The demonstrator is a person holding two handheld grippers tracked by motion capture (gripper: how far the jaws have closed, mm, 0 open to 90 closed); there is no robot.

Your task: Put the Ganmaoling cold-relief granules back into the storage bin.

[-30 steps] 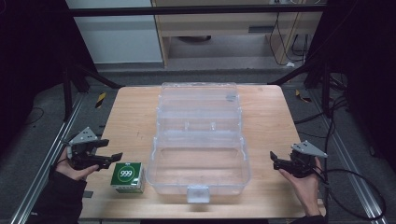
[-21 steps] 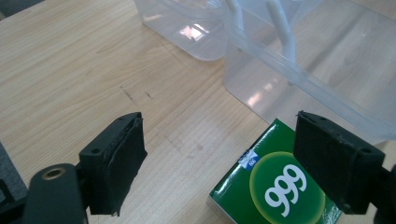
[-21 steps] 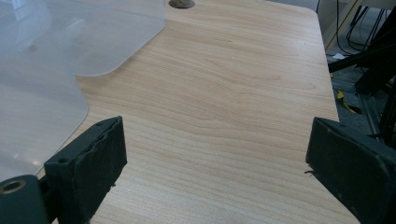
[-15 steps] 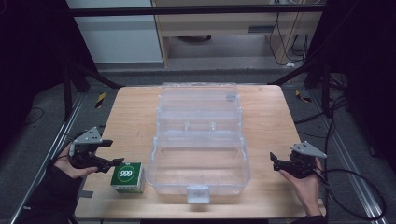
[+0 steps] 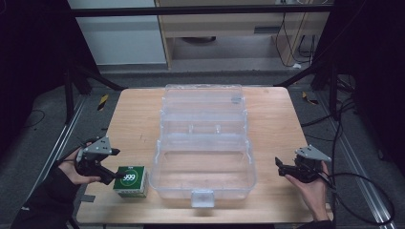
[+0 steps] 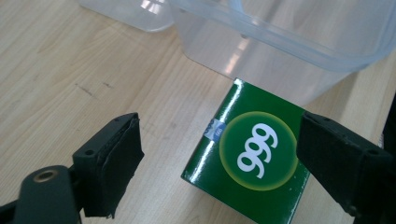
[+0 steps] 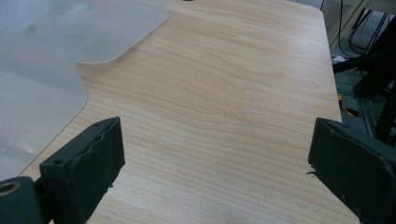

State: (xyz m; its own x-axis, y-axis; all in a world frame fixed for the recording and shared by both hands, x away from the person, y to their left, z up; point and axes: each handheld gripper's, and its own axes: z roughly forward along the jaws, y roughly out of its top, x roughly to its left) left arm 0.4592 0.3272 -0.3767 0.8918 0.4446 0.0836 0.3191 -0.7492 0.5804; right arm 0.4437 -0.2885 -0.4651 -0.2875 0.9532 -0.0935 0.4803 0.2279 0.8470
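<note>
The clear bin [image 5: 203, 162] stood open just beyond the left gripper [image 5: 111, 166], empty. The green box [image 6: 250, 154] lay on the table [image 5: 138, 119] between that gripper's jaws, which had just been opening and did not touch it. I judged a grasp was being prepared. The right gripper [image 5: 282, 168] waited well apart, jaws wide, holding nothing.

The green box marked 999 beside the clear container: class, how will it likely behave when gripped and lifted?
The green box looks like thin glossy card, so probably light, and a hard squeeze may dent it. The shiny faces could slip on the pads. Lying flat on the table, it should slide rather than roll or tip.
</note>
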